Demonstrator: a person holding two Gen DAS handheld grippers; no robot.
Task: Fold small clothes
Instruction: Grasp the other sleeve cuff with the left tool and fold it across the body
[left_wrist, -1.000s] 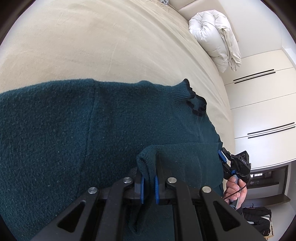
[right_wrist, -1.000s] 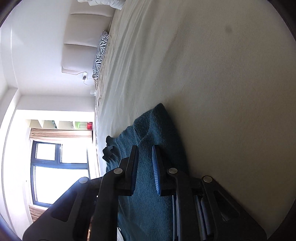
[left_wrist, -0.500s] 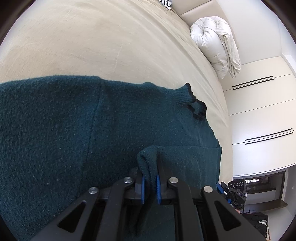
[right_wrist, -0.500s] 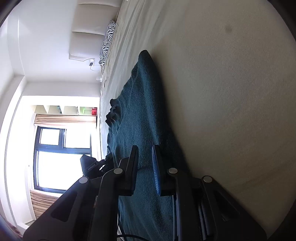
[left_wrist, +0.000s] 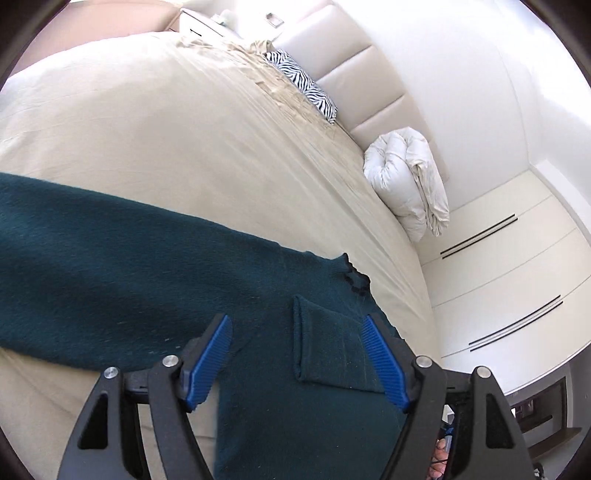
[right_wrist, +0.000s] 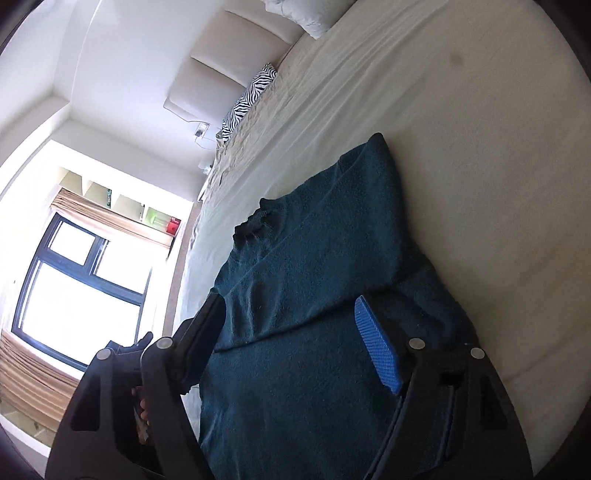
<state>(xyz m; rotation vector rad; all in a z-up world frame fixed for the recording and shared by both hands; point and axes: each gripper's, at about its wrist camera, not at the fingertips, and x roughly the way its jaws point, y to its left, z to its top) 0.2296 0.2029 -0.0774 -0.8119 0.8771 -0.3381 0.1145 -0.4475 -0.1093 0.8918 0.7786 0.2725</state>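
Note:
A dark teal knit sweater lies flat on the beige bed sheet. One sleeve stretches out to the left; the other sleeve's cuff lies folded over the body, below the collar. My left gripper is open and empty above that cuff. In the right wrist view the sweater also lies flat, with a sleeve folded across it. My right gripper is open and empty over it.
A white folded duvet and a zebra-print pillow lie by the padded headboard. White wardrobe doors stand past the bed's right edge. A window shows in the right wrist view.
Both grippers have opened. The left one let go of the sleeve cuff, which now lies on the sweater's body. Both have drawn back and upward from the sweater.

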